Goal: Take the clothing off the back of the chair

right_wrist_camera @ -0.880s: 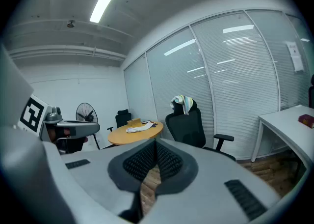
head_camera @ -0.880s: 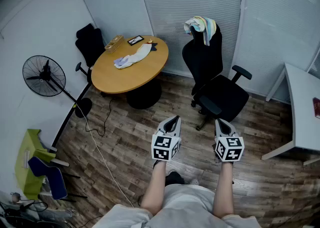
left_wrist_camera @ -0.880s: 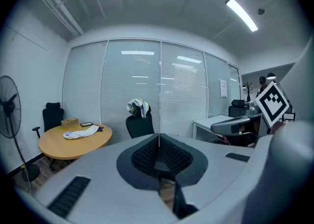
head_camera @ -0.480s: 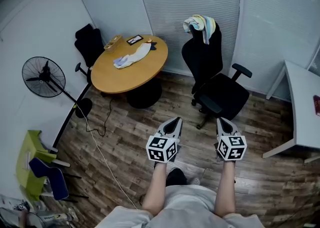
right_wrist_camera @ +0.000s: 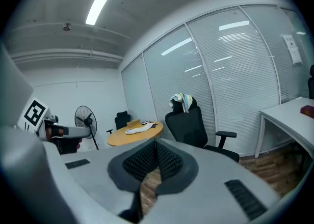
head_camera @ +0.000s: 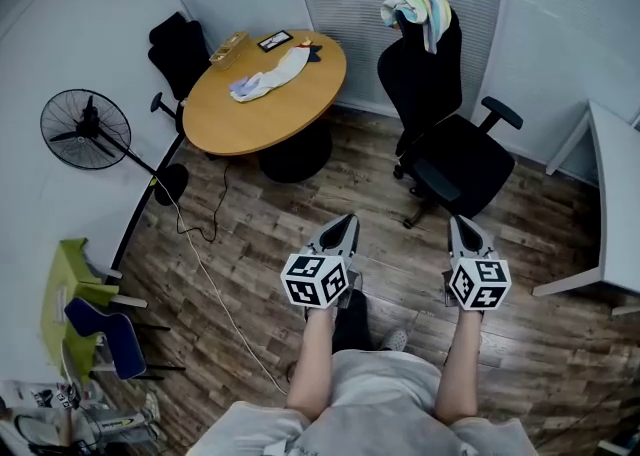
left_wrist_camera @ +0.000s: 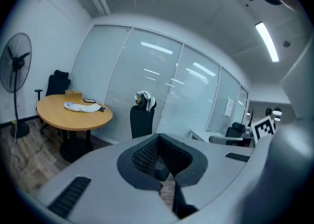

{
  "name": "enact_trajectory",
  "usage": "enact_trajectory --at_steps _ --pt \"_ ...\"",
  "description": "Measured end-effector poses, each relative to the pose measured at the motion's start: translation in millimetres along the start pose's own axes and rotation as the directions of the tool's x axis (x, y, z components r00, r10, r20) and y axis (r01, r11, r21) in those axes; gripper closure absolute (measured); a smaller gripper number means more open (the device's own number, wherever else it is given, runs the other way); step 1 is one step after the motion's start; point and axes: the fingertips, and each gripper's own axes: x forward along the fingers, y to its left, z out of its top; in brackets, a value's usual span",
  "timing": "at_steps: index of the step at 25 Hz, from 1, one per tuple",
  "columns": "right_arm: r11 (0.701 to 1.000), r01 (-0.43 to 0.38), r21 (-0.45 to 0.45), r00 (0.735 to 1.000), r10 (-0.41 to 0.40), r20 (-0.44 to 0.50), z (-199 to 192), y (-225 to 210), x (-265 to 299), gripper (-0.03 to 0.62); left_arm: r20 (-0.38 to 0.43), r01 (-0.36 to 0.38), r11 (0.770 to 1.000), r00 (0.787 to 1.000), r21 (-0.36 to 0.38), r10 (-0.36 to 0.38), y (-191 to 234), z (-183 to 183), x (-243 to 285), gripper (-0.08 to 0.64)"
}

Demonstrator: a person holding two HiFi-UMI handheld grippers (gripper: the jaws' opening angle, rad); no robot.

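A pale garment with yellow, green and white stripes [head_camera: 417,8] hangs over the top of the back of a black office chair [head_camera: 445,134] at the far wall. It also shows as the garment [left_wrist_camera: 145,99] in the left gripper view and the garment [right_wrist_camera: 182,101] in the right gripper view. My left gripper [head_camera: 343,228] and right gripper [head_camera: 462,230] are held side by side over the wooden floor, well short of the chair. Both are shut with nothing between their jaws.
A round wooden table [head_camera: 262,106] with a white cloth [head_camera: 270,77], a box and a small tablet stands left of the chair. A second black chair [head_camera: 180,49], a standing fan [head_camera: 88,132] with a floor cable, and a white desk [head_camera: 614,199] at the right ring the floor.
The view has shifted forward and tilted down: the chair and table now lie higher and larger in the head view. Both grippers stay shut, side by side.
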Motion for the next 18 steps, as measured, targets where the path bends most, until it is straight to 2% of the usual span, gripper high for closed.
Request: enact_trajectory --at_steps 2,6,13,18 --pt "1.0 0.01 0.014 1.0 -0.01 -0.003 2 -3 13 0.571 0.022 0.009 0.999 1.0 -0.05 -0.008 12 8 7 0.532" --pt "0.999 0.034 0.031 0.999 -0.034 -0.004 10 -6 42 0.571 -0.016 -0.005 0.999 1.0 0.048 0.006 37 26 29 0.532" --pt "0.995 0.099 0.034 0.995 -0.099 -0.002 41 -20 106 0.569 -0.031 0.03 0.996 0.999 0.088 -0.027 87 68 97 0.532" --pt "0.989 0.142 0.041 0.99 -0.142 -0.002 60 -21 162 0.569 -0.018 0.111 0.99 0.994 0.081 -0.11 126 106 145 0.532"
